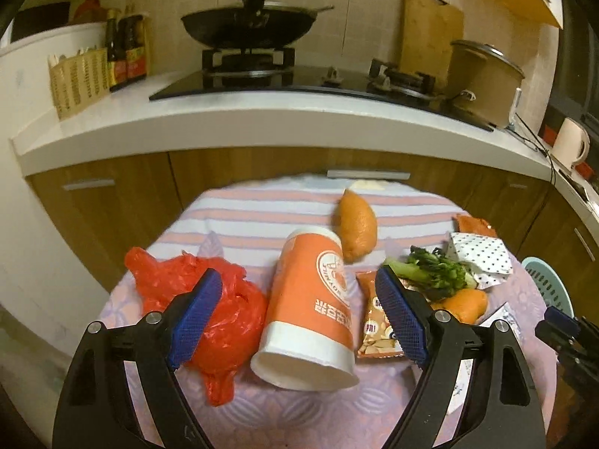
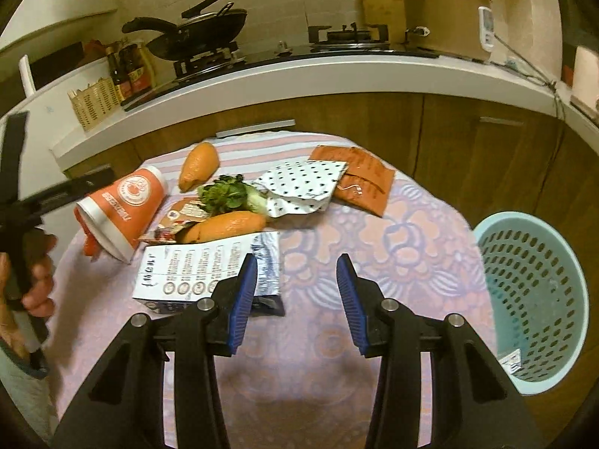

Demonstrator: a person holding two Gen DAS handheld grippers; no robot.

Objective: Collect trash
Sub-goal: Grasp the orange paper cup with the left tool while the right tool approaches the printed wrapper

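Landmark: orange-and-white paper cup (image 1: 310,303) on its side on round table under pink patterned cloth (image 2: 374,232).

Left gripper (image 1: 299,307): jaws wide apart, straddling cup, not touching.

Crumpled red plastic bag (image 1: 209,299): touching cup's left side.

Small orange snack packet (image 1: 378,321): just right of cup.

Leafy green vegetable (image 2: 224,196): right of cup.

White printed carton, silver end (image 2: 209,269): in front of cup.

Right gripper (image 2: 297,295): jaws apart, empty, above cloth, right of carton.

Pale-blue perforated plastic basket (image 2: 531,292): well right of cup, beside table.
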